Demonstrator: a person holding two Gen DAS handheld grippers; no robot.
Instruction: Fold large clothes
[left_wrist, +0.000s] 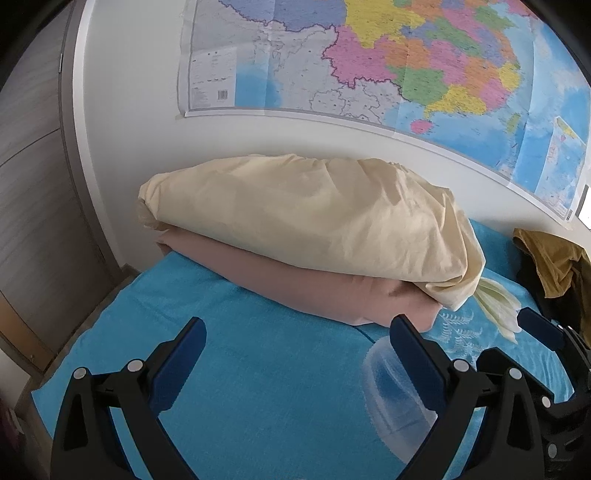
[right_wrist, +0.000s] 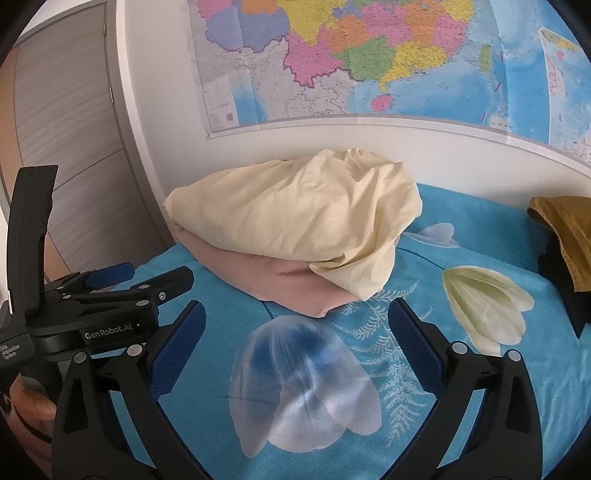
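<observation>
Clothes for folding lay in two places on the blue flowered bed (right_wrist: 207, 280): a cream garment (right_wrist: 295, 225) bundled on top of a pink one (right_wrist: 295, 288) against the white wall, under a coloured map (right_wrist: 369, 62), and a mustard piece (right_wrist: 565, 229) heaped over something dark at the far right edge. Both the left gripper (left_wrist: 297, 343) and the right gripper (right_wrist: 295, 325) hovered above the bedcover with fingers spread wide and empty (neither touched any cloth).
</observation>
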